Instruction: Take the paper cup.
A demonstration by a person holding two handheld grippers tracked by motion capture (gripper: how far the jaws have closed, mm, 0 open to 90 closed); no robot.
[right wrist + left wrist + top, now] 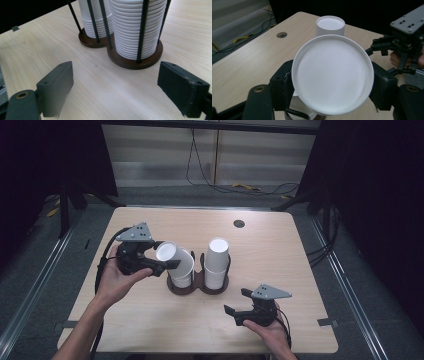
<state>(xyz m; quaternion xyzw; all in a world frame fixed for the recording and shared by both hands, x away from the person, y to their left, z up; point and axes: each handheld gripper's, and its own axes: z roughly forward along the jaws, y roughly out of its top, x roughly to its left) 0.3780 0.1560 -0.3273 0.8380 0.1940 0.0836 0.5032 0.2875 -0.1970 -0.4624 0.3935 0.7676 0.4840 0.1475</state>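
Black jaws of the left gripper (332,82) clamp a white paper cup (332,77) by its sides, tilted over the left stack of cups (181,270) in a dark two-well holder (197,282) near the middle of the wooden table (280,255). Seating it cleanly probably means levelling the cup and lowering it straight between the holder's thin black rods (141,30), which crowd the path. Beside it rises the right stack (216,262). Nearer the person, the right gripper (115,87) hangs wide open and empty; a small grommet hole (239,223) sits well apart.
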